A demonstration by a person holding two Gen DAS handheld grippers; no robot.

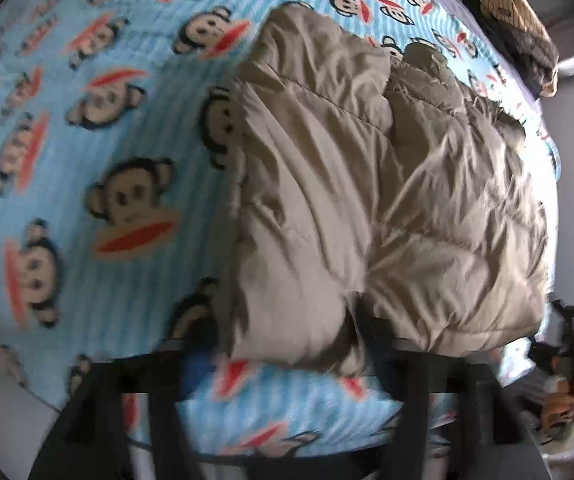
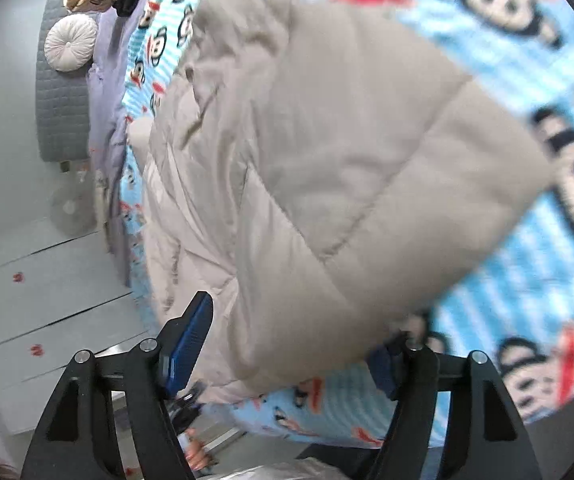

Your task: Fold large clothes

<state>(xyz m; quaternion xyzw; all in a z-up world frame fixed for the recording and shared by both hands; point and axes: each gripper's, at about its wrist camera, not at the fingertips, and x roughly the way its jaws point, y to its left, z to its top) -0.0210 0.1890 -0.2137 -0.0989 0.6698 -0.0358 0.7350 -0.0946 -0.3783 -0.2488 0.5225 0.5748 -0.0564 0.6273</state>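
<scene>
Puffy quilted beige jacket [image 1: 367, 184] on monkey-print bedsheet [image 1: 87, 160]

Bed: blue striped monkey-print sheet [image 1: 87, 152]. Round white cushion [image 2: 71, 42] against grey quilted headboard [image 2: 61, 116]. Patterned bundle [image 1: 523, 36] at bed's far edge.
</scene>
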